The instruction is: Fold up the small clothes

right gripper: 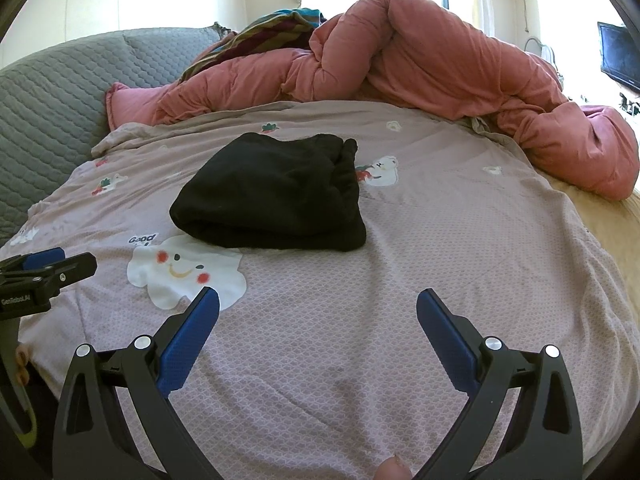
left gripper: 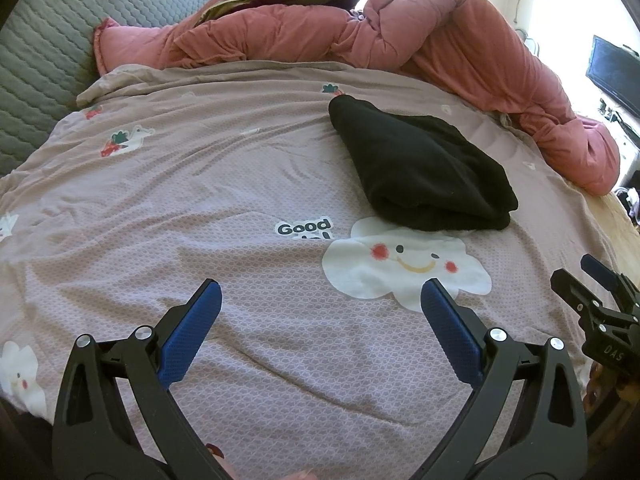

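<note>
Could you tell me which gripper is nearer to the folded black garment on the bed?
Neither clearly. The left gripper sits back and to the left of the black garment; the right gripper sits back and to its right. Both are open and empty.

Left tool (left gripper: pixel 321 294) and right tool (right gripper: pixel 318 303), side by side and apart, both pointing forward; the blue-padded fingers (left gripper: pixel 192 332) of each are spread wide, holding nothing.
</note>
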Available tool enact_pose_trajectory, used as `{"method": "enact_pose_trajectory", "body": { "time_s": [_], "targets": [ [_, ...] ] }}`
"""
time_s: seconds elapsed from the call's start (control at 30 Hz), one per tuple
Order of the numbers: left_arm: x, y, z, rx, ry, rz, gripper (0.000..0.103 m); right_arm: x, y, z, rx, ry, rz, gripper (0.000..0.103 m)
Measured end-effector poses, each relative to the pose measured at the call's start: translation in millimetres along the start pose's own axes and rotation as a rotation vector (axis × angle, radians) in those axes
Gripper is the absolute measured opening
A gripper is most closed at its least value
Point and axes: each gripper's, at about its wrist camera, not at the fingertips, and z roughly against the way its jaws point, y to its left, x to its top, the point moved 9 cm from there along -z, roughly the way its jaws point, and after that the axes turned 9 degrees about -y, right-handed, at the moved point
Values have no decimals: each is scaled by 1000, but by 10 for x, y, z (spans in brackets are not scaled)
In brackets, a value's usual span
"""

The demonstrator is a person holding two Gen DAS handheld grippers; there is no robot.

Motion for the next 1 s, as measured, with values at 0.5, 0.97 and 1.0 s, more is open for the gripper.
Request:
{"method": "enact_pose_trajectory", "body": {
  "time_s": [0.5, 0.97, 1.0],
  "targets": [
    [-6, -14, 7, 15, 5, -3, 93, 4, -3, 12, -3, -1, 3, 98],
    [-22, -16, 9, 17, 8, -5, 93, 9, -32, 27, -7, -2, 3, 98],
    [-26, -14, 9, 19, 9, -6, 93, 12, -35, 29, -8, -2, 3, 98]
  ]
}}
